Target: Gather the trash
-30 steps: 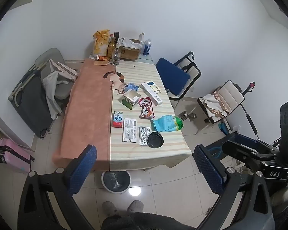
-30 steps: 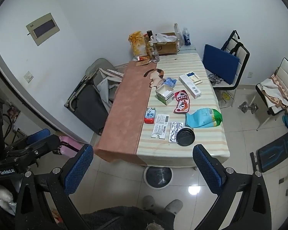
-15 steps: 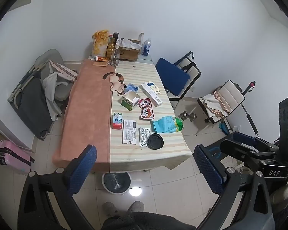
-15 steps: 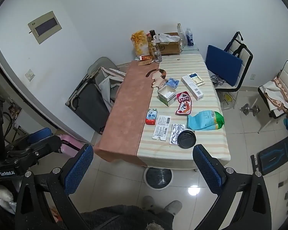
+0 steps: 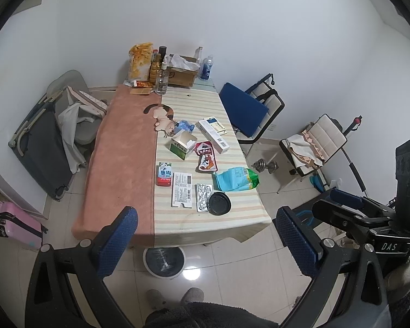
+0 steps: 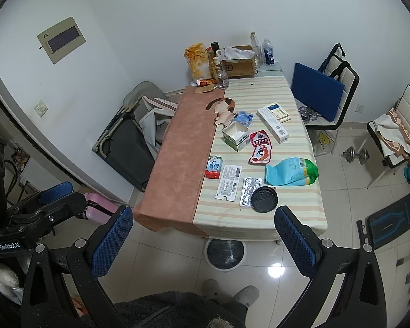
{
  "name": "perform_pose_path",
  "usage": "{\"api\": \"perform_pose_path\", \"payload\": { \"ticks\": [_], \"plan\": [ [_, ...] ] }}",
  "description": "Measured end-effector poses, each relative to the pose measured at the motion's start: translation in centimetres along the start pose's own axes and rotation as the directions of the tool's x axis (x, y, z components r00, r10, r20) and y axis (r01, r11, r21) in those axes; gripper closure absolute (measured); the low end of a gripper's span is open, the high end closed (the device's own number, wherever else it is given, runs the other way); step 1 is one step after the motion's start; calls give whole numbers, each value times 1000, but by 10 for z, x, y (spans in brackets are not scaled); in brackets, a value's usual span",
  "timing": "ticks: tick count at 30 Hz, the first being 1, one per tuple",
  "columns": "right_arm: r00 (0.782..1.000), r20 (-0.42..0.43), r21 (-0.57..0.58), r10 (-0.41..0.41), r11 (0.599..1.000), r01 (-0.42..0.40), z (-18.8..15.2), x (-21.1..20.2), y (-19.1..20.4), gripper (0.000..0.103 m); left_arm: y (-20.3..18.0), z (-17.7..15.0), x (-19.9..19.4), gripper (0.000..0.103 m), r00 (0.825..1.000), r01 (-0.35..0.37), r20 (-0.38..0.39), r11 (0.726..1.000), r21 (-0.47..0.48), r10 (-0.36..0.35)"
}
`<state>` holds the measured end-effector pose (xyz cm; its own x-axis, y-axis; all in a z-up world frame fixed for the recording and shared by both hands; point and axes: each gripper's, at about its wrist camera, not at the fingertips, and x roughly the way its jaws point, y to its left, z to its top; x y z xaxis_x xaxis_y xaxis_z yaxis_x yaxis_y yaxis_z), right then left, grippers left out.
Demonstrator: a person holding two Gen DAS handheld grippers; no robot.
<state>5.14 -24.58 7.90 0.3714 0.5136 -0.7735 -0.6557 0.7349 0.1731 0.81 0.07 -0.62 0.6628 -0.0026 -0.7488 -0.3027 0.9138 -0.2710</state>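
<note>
Trash lies scattered over the striped half of the counter [image 5: 177, 227]: a black round lid [image 5: 219, 203] nearest us, touching a silver blister pack [image 5: 203, 197], with a white printed slip [image 5: 181, 192] and a small red and blue carton [image 5: 164, 174] to their left. Further back we see a teal and green snack bag [image 5: 236, 179], a red pouch [image 5: 206, 156], an opened green and white box [image 5: 183, 145], a long white box [image 5: 213, 134] and a crumpled blue wrapper [image 5: 185, 126]. Below the counter's near edge a round bin [image 5: 164, 261] with a dark liner stands on the tiled floor. We hold both claws well short of the counter, above the floor: the left claw [image 5: 205, 239] has its blue pads spread wide with nothing between them, and the right claw [image 6: 203, 236] is likewise spread and empty. Bottles and a cardboard box [image 5: 181, 75] stand at the far end against the wall.
</note>
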Motion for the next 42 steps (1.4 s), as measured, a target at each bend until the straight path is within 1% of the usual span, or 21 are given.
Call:
{"api": "perform_pose_path", "payload": {
  "ticks": [12, 13, 15, 27, 42],
  "plan": [
    [1000, -2, 3, 9, 1000, -9, 2, 4, -3, 0, -1, 4, 8, 0, 1000, 6, 1, 1000, 5, -6],
    [1000, -2, 5, 11, 1000, -11, 2, 5, -3, 0, -8, 14, 5, 0, 1000, 4, -1, 1000, 6, -4],
    [1000, -1, 4, 9, 1000, -9, 1, 6, -2, 0, -9, 16, 7, 0, 1000, 4, -1, 1000, 6, -4],
    [1000, 0, 5, 22, 1000, -22, 0, 13, -2, 0, -11, 16, 4, 0, 1000, 2, 1, 1000, 8, -2],
    [1000, 1, 6, 26, 1000, -26, 3, 11, 0, 0, -12, 16, 4, 0, 1000, 2, 4, 1000, 7, -2]
  ]
}}
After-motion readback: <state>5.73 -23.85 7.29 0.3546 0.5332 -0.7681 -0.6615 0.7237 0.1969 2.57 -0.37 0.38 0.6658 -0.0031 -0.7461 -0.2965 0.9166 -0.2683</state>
